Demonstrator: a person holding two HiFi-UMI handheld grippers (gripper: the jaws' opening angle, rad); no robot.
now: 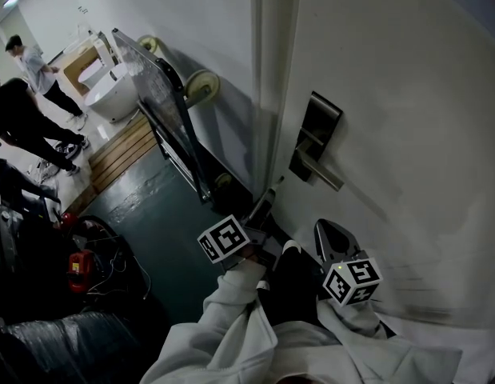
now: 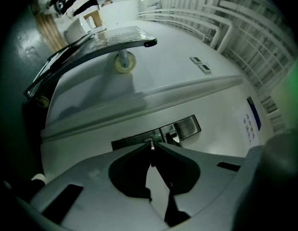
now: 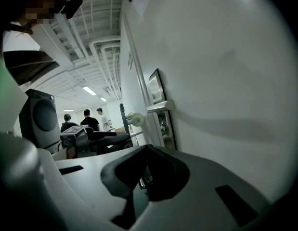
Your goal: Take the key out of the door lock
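Left gripper (image 2: 152, 150) jaws pinched the key (image 2: 151, 145) near the door (image 1: 391, 94) lock (image 1: 315, 134), while right gripper (image 3: 145, 150) jaws sat closed, empty, beside it.

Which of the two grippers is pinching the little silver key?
The left gripper: a small silver key pokes out between its closed jaws. The right gripper has its jaws together with no key showing.
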